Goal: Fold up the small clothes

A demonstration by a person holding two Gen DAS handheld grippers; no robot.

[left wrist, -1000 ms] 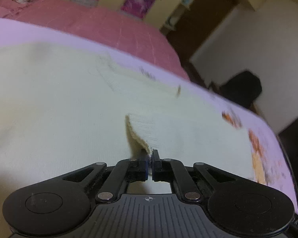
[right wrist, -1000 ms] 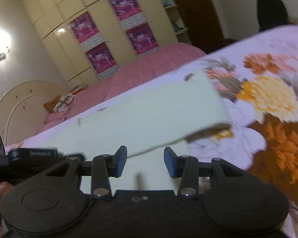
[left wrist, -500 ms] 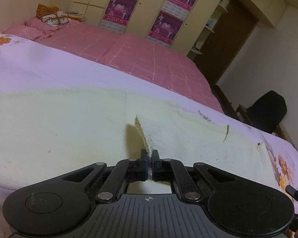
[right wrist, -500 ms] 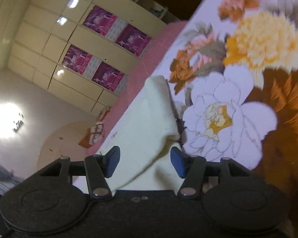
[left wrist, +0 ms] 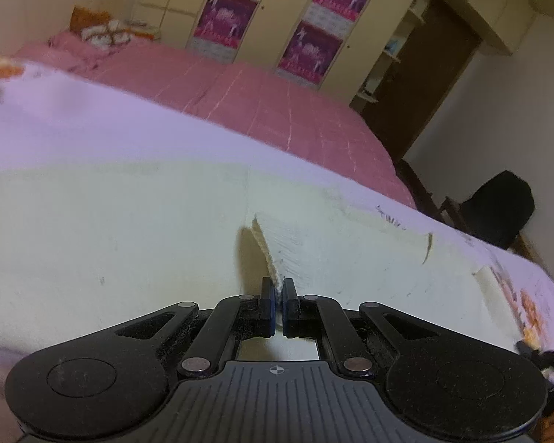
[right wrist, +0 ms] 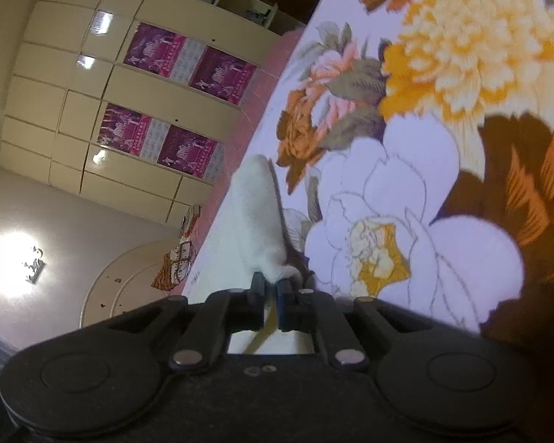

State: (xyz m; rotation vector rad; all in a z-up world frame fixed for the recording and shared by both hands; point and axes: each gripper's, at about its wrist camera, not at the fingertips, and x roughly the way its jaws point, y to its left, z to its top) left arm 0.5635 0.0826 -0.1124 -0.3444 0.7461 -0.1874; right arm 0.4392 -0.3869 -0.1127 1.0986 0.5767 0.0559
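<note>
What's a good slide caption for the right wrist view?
Right tongs pinch a cream garment's edge above the floral bedspread.

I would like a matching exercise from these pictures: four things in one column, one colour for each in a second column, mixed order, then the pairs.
Things:
1. garment
2. far bedspread
3. chair
4. wardrobe posters

Colours:
A. black
B. magenta
C. cream
D. pink

Pairs: 1-C, 2-D, 3-A, 4-B
</note>
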